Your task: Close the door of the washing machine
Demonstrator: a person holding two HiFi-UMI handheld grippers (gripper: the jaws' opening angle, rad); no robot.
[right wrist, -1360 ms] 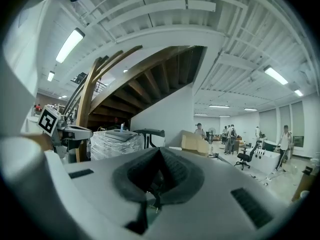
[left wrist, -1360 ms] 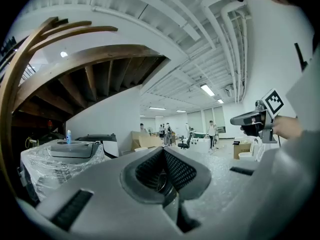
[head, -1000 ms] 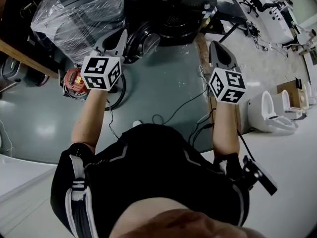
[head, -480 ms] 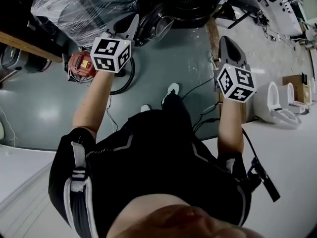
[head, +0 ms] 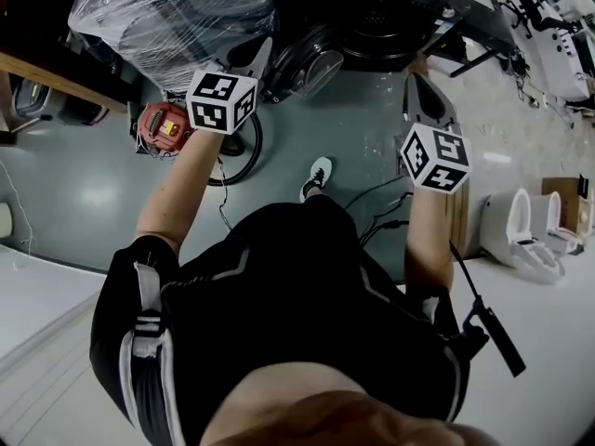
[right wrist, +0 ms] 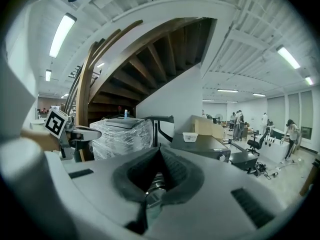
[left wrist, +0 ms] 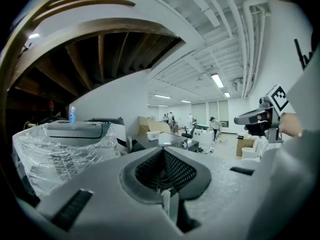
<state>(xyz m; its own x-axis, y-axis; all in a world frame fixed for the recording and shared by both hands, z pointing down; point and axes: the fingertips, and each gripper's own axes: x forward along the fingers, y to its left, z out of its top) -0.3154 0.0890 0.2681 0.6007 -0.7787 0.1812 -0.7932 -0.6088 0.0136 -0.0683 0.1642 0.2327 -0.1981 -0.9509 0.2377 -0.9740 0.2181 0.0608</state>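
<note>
Left gripper [head: 261,52], right gripper [head: 415,78] now nearer washing machine [head: 390,17], jaws together

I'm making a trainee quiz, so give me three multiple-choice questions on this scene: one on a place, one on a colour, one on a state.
1. The plastic-wrapped machine stands: A left of the round door; B right of it; C on top of it.
2. The box by the left hand-held gripper is: A blue; B red; C yellow.
3. Both it and the right hand-held gripper are: A wide open; B holding cloth; C shut, empty.
Answers: A, head view shows it; B, casing is red; C, jaws meet, nothing between.
</note>
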